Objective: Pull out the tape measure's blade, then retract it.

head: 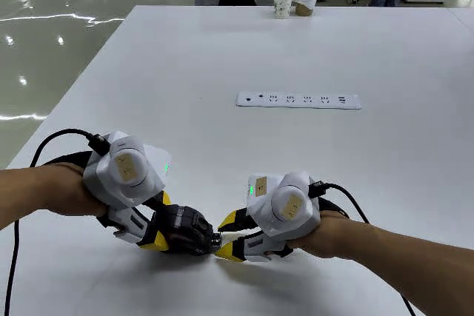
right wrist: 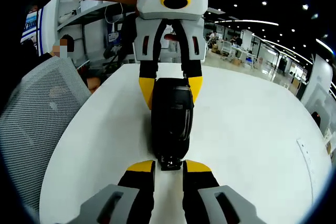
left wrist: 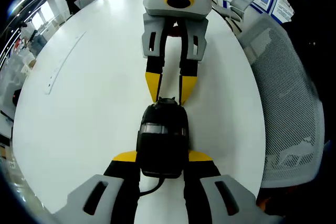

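Gripping the tape measure (head: 189, 229) body in my left gripper (left wrist: 163, 157) fingers, near the table (head: 296, 49) front edge; right gripper (right wrist: 169, 167) fingers pinched on its front tab.

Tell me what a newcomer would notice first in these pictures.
The two grippers meet nose to nose near the front of the white table. The left gripper clamps the black tape measure, and the right gripper has its jaws either side of the case's front end, though a firm pinch can't be confirmed. Farther back lie a white power strip mid-table and cups at the far edge.
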Tool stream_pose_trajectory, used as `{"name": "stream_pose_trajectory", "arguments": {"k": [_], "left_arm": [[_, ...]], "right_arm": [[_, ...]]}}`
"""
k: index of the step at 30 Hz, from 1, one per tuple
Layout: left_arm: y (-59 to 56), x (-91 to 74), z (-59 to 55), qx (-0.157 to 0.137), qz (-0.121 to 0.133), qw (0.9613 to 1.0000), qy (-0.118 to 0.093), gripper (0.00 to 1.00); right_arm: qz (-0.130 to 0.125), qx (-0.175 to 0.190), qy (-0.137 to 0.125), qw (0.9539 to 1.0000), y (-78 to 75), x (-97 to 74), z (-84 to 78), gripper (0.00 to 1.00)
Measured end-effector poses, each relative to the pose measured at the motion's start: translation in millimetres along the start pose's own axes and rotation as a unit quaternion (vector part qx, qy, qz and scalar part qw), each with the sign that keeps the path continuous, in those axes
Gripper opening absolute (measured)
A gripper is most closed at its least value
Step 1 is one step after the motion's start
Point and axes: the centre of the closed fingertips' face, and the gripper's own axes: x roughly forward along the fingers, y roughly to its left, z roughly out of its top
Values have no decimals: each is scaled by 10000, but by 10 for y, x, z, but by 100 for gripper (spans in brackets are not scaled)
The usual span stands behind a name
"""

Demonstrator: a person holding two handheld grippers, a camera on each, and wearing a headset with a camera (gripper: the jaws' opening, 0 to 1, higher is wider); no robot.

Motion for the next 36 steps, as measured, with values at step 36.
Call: {"name": "stream_pose_trajectory", "arguments": {"k": [36], "left_arm": [[-17, -13, 3, -165, -80, 9997, 150, 25]], "right_arm": [[-68, -145, 236, 9996, -38, -64, -98, 8]]}}
